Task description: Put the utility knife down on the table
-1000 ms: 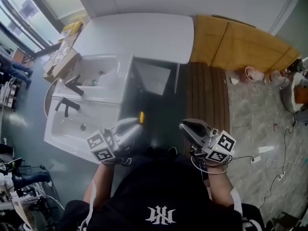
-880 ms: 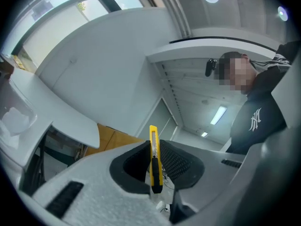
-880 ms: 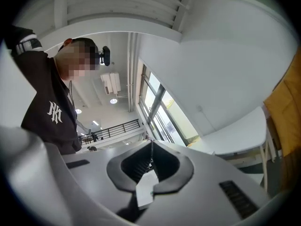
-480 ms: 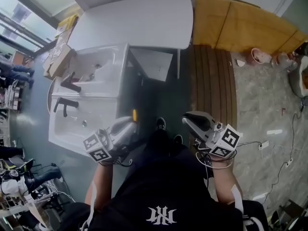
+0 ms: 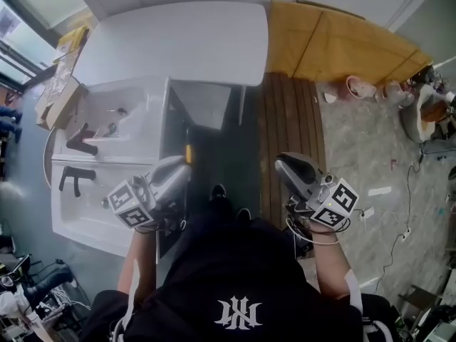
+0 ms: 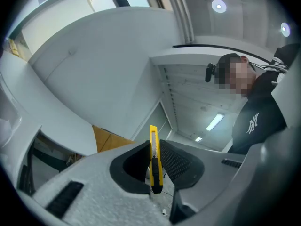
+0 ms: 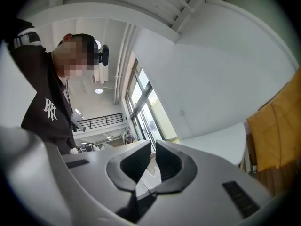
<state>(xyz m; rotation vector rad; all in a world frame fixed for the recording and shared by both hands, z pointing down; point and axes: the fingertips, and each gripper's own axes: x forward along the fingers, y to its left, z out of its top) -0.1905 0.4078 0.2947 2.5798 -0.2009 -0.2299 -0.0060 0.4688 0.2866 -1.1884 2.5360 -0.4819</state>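
The yellow utility knife (image 6: 154, 159) stands upright between the jaws of my left gripper (image 6: 153, 147), which is shut on it. In the head view its yellow tip (image 5: 189, 153) pokes out ahead of the left gripper (image 5: 179, 169), low over the dark floor beside the sink units. The white table (image 5: 178, 41) lies farther ahead at the top. My right gripper (image 5: 288, 164) hovers over the wooden slats at the right. Its jaws (image 7: 153, 149) are shut with only a thin slit between them and nothing in it.
Two white sink units (image 5: 107, 141) with black taps (image 5: 75, 180) stand at the left, under the table's near edge. Cardboard boxes (image 5: 57, 91) sit far left. A yellow-brown board (image 5: 342, 45) and wooden slats (image 5: 288, 127) lie to the right, with pots (image 5: 356, 87) and cables on the stone floor.
The head view has drifted, so the table and sinks now sit lower and further left. Both grippers hold the same pose, with the knife still clamped in the left one.
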